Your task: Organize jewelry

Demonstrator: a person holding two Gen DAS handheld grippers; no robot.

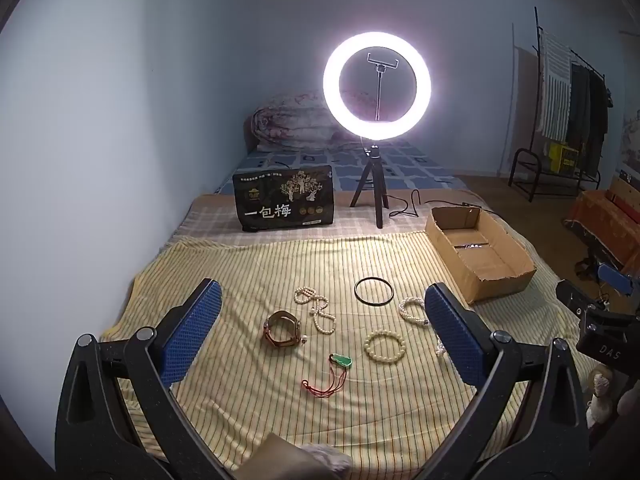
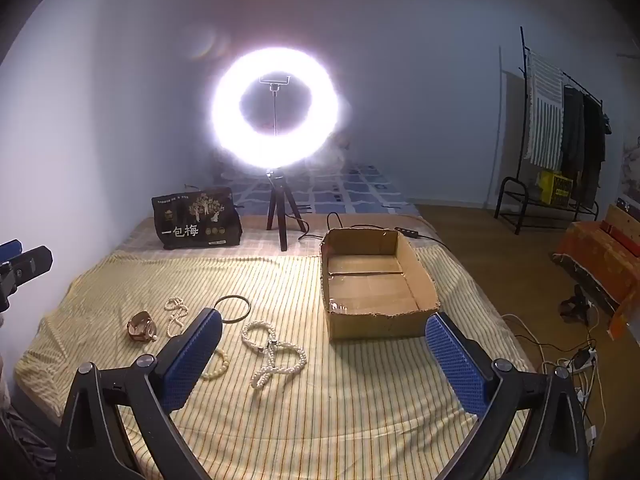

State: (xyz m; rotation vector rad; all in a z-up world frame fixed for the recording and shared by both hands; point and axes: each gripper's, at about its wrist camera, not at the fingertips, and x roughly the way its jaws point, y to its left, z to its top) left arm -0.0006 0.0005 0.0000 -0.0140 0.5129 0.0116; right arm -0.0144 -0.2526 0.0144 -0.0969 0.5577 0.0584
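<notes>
left hand-held gripper [image 1: 320, 328]: jaws wide, empty, tilted down | right hand-held gripper [image 2: 324, 354]: same

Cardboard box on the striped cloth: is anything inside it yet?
The cardboard box shows a bare floor with a taped seam and a small shiny patch in the near-left corner, too small to identify. No jewelry is visible inside. Its near wall hides the strip of floor right behind it.

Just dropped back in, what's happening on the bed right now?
Nothing is picked up yet. Both the left gripper and the right gripper hover open over the striped sheet. The jewelry lies loose on it: a watch, a black ring, a bead bracelet, a green pendant and pearl strands. The cardboard box sits alongside on the right.
</notes>
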